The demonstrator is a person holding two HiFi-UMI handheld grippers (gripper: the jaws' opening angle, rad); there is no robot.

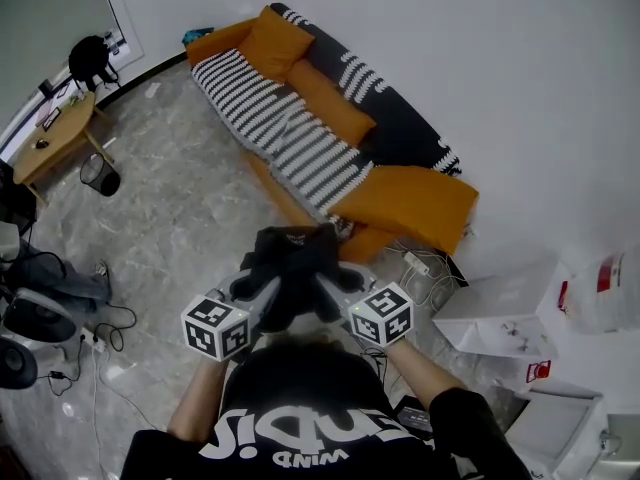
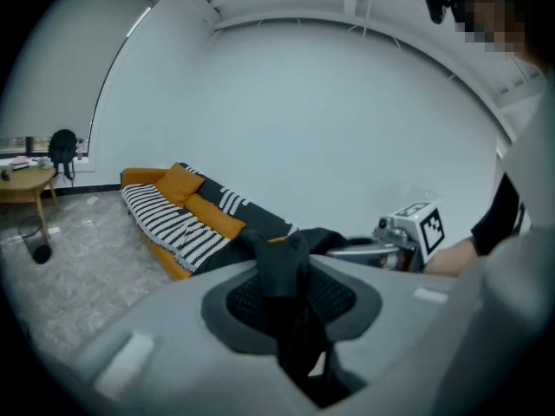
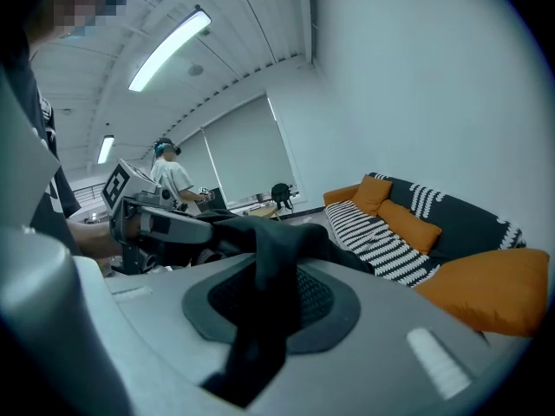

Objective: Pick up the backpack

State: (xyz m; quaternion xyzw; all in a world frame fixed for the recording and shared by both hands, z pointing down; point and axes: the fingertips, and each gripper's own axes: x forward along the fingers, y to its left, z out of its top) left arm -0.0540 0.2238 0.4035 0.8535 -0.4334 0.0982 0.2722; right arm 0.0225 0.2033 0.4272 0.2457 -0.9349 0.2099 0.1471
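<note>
The black backpack [image 1: 295, 263] hangs in front of me above the floor, held up between both grippers. My left gripper [image 1: 270, 290] grips it from the left and my right gripper [image 1: 322, 286] from the right. In the left gripper view, a black strap [image 2: 290, 276] runs down between the grey jaws of the left gripper [image 2: 293, 306], which are shut on it; the right gripper [image 2: 403, 232] shows beyond. The right gripper view shows the same kind of grip: the right gripper [image 3: 269, 297] is shut on a black strap [image 3: 273, 258], with the left gripper [image 3: 130, 211] at its left.
An orange sofa [image 1: 400, 203] with a striped blanket [image 1: 290, 133] stands against the wall ahead. At the far left are a wooden side table [image 1: 55, 138] and a mesh bin [image 1: 100, 175]. Cables and a power strip [image 1: 415, 263] lie on the floor. White boxes [image 1: 510, 313] sit at the right.
</note>
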